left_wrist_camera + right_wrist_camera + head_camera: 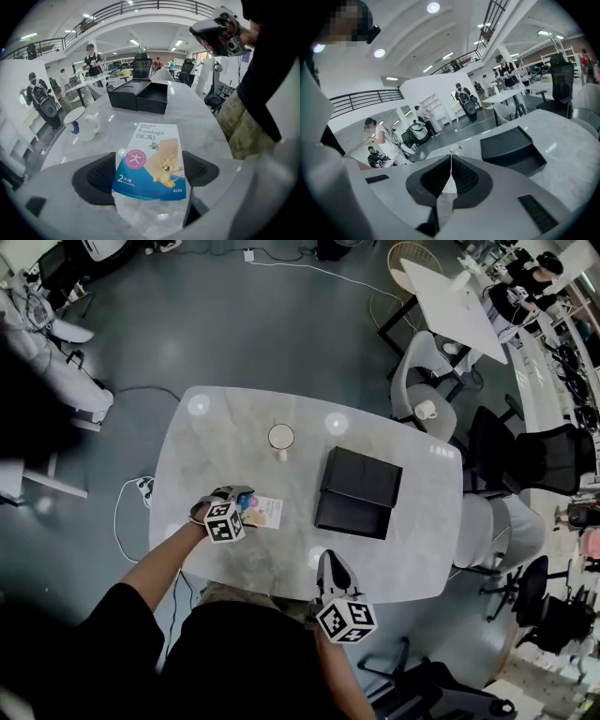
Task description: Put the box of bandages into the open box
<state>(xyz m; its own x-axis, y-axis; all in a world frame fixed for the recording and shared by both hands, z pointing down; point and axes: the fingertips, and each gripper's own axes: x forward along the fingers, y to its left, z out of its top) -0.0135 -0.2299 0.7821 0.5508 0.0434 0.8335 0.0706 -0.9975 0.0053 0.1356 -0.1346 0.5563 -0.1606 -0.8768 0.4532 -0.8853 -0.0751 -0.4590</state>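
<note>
The box of bandages (266,512), blue and white with a cartoon mouse, lies flat near the table's front left. My left gripper (244,506) is shut on its near end; in the left gripper view the box (152,157) fills the gap between both pads of the gripper (149,174). The open black box (356,491) sits right of it, lid laid back, and appears further off as the same black box (138,96). My right gripper (330,570) hovers at the table's front edge, shut and empty; its view shows the gripper (451,164) with pads pressed together.
A white mug (280,438) stands behind the bandage box on the marble table (216,427). Office chairs (427,381) ring the right side. A cable and power strip (141,488) lie on the floor at left. People stand far off.
</note>
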